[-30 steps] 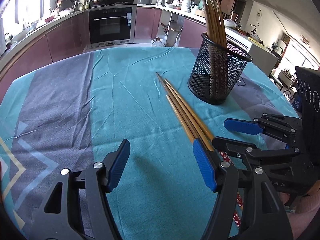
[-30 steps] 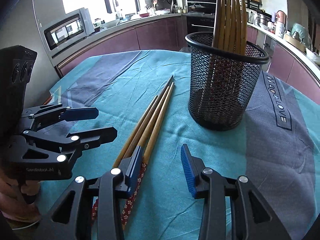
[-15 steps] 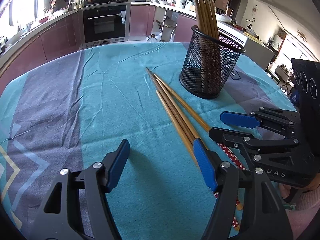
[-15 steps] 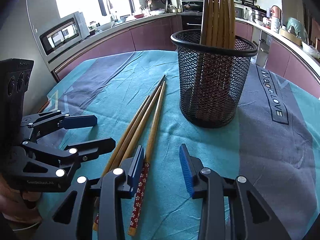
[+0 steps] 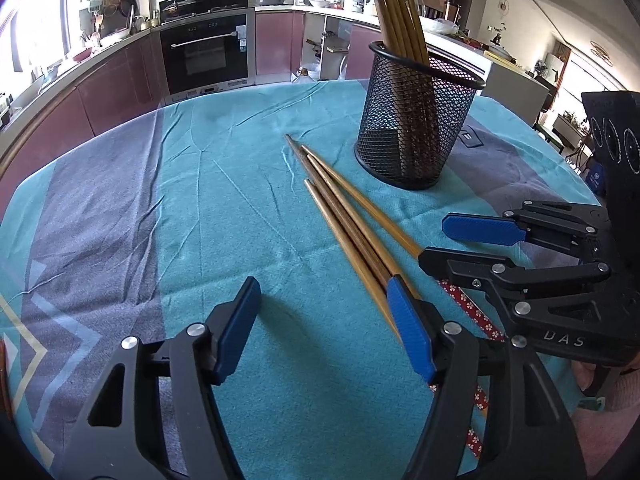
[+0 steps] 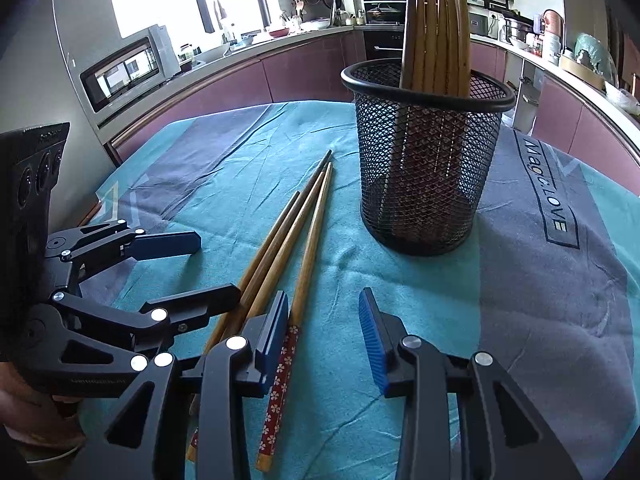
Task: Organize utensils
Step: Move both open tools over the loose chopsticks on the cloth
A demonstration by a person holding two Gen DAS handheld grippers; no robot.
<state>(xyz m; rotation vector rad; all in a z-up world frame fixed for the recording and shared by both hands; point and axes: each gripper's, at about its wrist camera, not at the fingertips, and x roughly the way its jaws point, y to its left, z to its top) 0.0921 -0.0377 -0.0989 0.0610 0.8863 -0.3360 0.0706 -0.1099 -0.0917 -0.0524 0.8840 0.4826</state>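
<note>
Four loose chopsticks lying flat on the teal cloth, bunched side by side, running from lower left of centre in the right wrist view up to thin tips beside the holder; brown wood, red floral ends at the bottom. Black mesh holder upright at upper right of centre, with more chopsticks standing inside, leaning together.

Both rigs identical: left gripper and right gripper are matte black linkage frames with silver pivot screws and ribbed blue finger pads. Above the right gripper's linkage: black camera block, three round ports, white "DAS" lettering on its base
</note>
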